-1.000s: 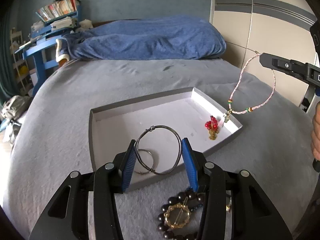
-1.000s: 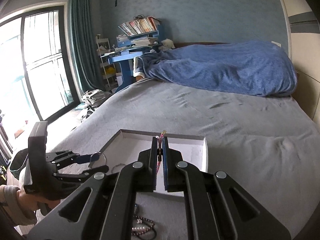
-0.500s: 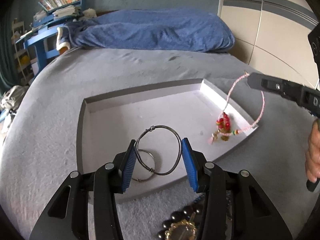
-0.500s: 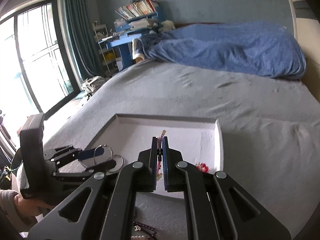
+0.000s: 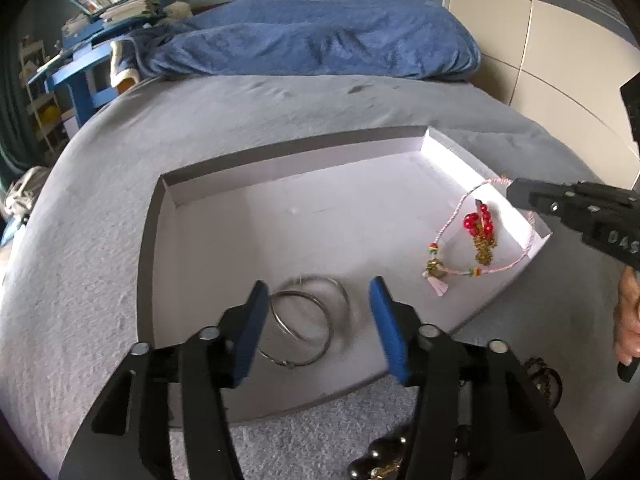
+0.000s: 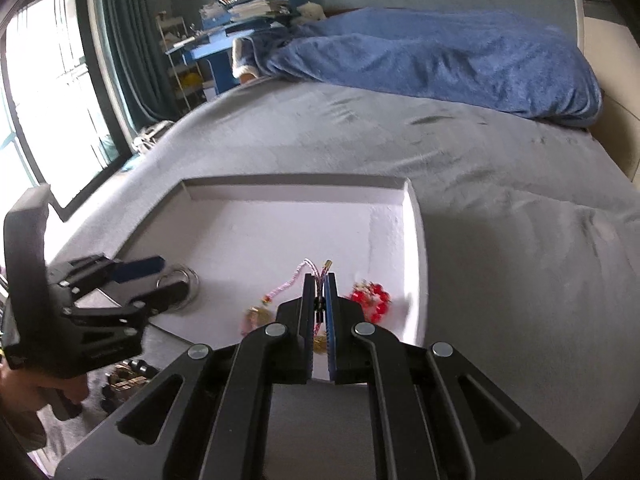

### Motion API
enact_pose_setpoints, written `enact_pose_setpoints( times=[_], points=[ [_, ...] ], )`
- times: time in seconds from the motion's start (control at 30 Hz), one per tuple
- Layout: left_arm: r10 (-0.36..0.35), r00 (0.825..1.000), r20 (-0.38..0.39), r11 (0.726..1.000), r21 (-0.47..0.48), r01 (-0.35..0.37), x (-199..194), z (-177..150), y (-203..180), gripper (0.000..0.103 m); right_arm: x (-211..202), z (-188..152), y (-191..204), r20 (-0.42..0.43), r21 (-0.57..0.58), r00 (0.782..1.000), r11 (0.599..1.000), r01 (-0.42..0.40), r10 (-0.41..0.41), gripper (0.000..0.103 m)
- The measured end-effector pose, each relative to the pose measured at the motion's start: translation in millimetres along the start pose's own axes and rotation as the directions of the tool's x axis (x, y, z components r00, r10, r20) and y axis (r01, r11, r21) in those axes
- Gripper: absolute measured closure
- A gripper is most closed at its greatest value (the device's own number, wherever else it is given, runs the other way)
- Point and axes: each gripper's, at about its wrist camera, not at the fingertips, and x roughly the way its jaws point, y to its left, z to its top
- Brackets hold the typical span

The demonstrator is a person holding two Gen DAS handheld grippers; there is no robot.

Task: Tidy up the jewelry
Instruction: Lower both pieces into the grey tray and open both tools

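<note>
A: From your left wrist, what do you have?

B: You're over a grey bed cover [image 5: 360,120] with a blue blanket [image 5: 320,40] at the far end and cream panels to the right. The shallow white tray [image 5: 288,168] lies below you. Your left gripper [image 5: 318,312] has just been opening; its blue pads stand apart, off the wire bangles [image 5: 304,320] lying on the tray floor between them. The tray's middle and far left are bare. Dark beads [image 5: 372,468] are cut off at the bottom edge.

A: And the right wrist?

B: A window and blue shelves stand at the left. Your right gripper [image 6: 319,280] is pinched on the pink bead necklace [image 6: 294,280], which trails onto the tray's right side beside the red bead piece [image 6: 372,296]. The tray's near wall is hidden behind your fingers, and the beads are blurred
</note>
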Motion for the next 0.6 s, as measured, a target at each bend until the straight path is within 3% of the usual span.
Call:
enact_pose_setpoints(
  times=[0.03,0.1,0.37,0.6],
  points=[
    [-0.001,1.0,0.007,1.0,0.001,0.001,-2.1,-0.3,-0.8,0.033,-0.3,-0.9,-1.0,-0.001,0.001,1.0,1.0,0.002,-0.002,0.092],
    [-0.01,1.0,0.029,1.0,0.005,0.01,-9.0,-1.6,-2.7,0.026,-5.4,-4.1,-3.6,0.01,0.006,1.0,1.0,0.002,-0.002,0.078],
    [-0.017,0.997,0.081,1.0,-0.014,0.018,-38.5,-14.3,-4.5,0.02,-43.4,-27.3,-8.5,0.087,0.033,0.996,0.999,-0.021,0.018,0.051],
    [-0.02,0.993,0.112,0.999,-0.034,0.024,-64.0,-35.2,-2.0,0.015,-69.9,-58.2,-8.3,0.103,0.048,0.995,0.999,-0.021,0.016,0.046]
  ],
)
